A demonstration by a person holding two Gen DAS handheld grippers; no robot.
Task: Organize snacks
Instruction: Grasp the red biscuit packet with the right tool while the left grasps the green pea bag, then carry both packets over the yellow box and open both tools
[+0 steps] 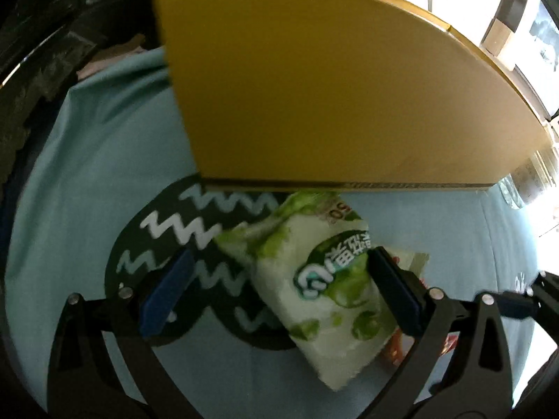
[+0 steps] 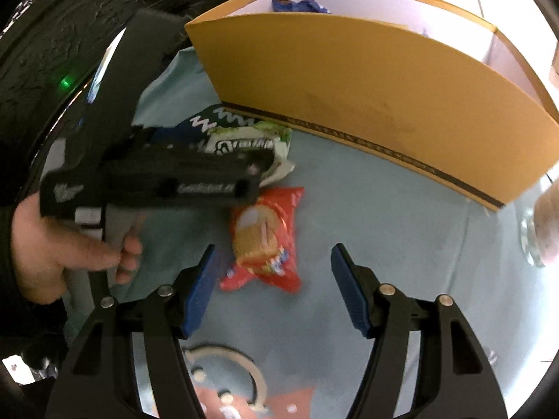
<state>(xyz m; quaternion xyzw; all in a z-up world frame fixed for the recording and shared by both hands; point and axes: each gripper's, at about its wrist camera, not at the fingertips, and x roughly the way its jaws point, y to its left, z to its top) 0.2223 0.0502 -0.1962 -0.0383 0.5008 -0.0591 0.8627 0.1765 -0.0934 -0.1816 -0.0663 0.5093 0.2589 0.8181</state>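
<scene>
Pick-up step: my left tool (image 1: 279,289) stands apart astride the green snack bag (image 1: 314,279), my right tool (image 2: 272,289) apart over the red packet (image 2: 265,241), both on the cloth-covered bench (image 2: 384,230). Next, seemingly: lower, clamp, lift into the yellow box (image 2: 349,80).

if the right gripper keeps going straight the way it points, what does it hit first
Most likely the red snack bag, lying on the blue cloth between the open right gripper fingers' line; depth is unclear.

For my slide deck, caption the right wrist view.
Open right gripper above a red snack bag on the blue cloth, beside a yellow box.
</scene>
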